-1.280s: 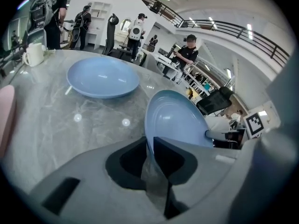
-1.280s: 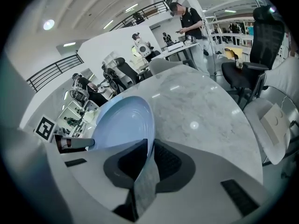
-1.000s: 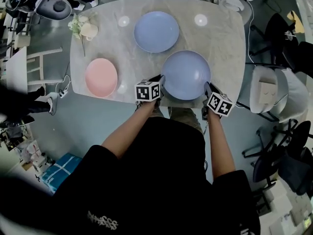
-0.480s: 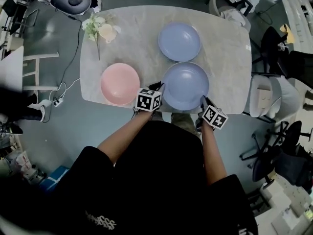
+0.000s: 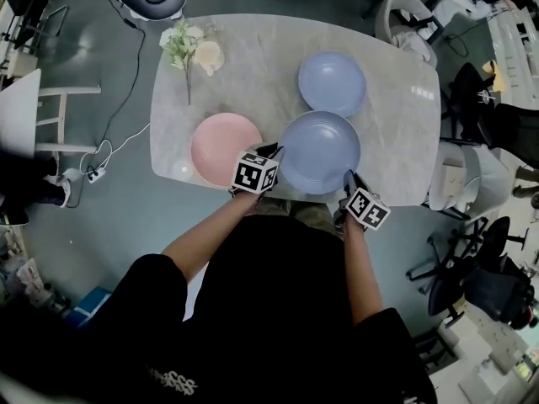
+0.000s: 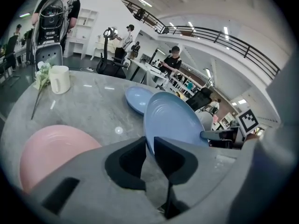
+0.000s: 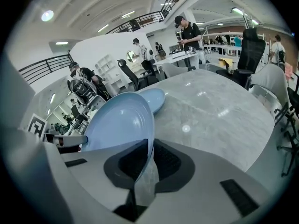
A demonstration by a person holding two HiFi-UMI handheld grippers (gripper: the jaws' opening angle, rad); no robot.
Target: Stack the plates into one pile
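Observation:
Both grippers hold one large blue plate [image 5: 318,151] off the grey table [image 5: 253,74]. My left gripper [image 5: 275,151] has the plate's left rim between its pads, and its jaws are opening slightly. My right gripper [image 5: 349,178] pinches the right rim, jaws closing. In the left gripper view the held blue plate [image 6: 173,120] rises tilted from the left gripper [image 6: 149,146]. In the right gripper view the held blue plate [image 7: 119,120] stands in the right gripper [image 7: 150,148]. A pink plate [image 5: 223,147] lies just to its left. A second blue plate [image 5: 332,83] lies behind it.
A cream mug [image 5: 208,57] and a flower sprig [image 5: 181,42] sit at the table's far left. Chairs [image 5: 404,7] stand around the table, with a cable [image 5: 126,82] on the floor to the left. People stand at desks in the background.
Both grippers have carried the blue plate leftward along the near edge. It is now close beside the pink plate and further from the right end of the table.

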